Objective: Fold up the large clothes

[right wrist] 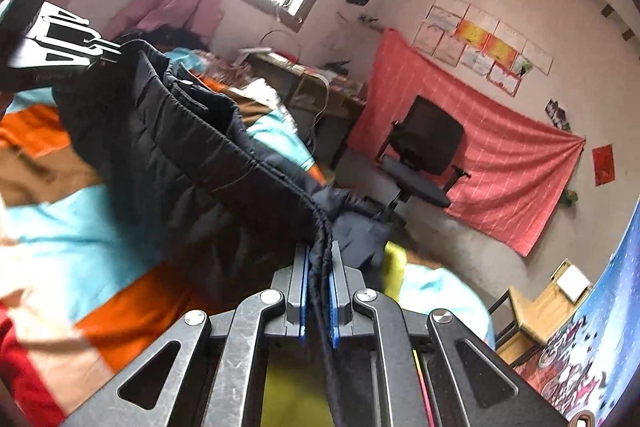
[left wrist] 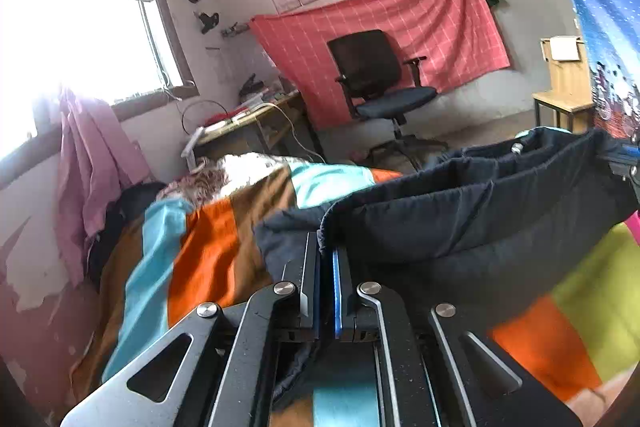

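A dark navy padded jacket (left wrist: 460,219) hangs stretched between my two grippers above a bed. My left gripper (left wrist: 326,247) is shut on one end of its hem. My right gripper (right wrist: 320,251) is shut on the other end of the jacket (right wrist: 168,147), whose stitched edge runs between the blue pads. In the right wrist view the left gripper (right wrist: 96,55) shows at the far left, at the jacket's other end. In the left wrist view the right gripper (left wrist: 630,157) is only partly visible at the right edge.
The bed is covered by a blanket (left wrist: 208,247) in orange, turquoise, brown and yellow-green blocks. Beyond it stand a cluttered desk (left wrist: 256,111), a black office chair (left wrist: 380,75) before a red cloth, and a wooden chair (left wrist: 564,95). A window (left wrist: 72,19) is at left.
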`<state>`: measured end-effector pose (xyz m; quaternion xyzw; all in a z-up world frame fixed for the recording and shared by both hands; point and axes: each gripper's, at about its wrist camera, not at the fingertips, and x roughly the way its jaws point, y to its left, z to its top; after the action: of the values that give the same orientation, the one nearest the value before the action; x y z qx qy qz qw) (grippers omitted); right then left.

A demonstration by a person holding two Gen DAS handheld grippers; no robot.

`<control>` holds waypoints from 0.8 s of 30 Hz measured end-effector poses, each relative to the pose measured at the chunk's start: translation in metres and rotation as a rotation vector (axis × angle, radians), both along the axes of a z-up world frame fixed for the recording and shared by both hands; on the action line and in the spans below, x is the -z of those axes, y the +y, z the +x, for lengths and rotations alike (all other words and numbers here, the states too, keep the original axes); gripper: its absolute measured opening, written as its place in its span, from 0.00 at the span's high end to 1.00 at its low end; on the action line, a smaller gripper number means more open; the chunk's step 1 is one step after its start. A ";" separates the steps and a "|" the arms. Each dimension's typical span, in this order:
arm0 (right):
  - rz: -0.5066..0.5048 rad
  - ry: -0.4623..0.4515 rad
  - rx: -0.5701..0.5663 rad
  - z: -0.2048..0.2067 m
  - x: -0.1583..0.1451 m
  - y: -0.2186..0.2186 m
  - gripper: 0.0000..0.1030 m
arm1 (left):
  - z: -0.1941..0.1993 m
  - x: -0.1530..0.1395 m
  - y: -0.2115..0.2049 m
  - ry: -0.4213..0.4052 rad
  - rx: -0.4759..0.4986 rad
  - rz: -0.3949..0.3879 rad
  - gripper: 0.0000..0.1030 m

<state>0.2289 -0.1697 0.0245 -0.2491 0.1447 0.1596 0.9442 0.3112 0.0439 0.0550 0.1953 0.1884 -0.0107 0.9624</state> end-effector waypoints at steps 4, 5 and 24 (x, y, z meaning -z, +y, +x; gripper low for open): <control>-0.001 -0.019 0.005 0.049 -0.020 0.009 0.92 | 0.046 -0.008 0.006 -0.019 -0.016 0.020 0.96; -0.003 -0.022 0.007 0.067 -0.025 0.013 0.92 | 0.058 -0.009 0.007 -0.023 -0.022 0.026 0.96; -0.124 0.113 0.070 0.302 0.022 0.072 0.92 | 0.246 0.052 0.046 0.000 -0.203 -0.008 1.00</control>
<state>0.5308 -0.0981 0.0025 -0.2924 0.2163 0.1309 0.9223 0.5570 0.0894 0.0026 0.1716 0.2071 0.0860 0.9593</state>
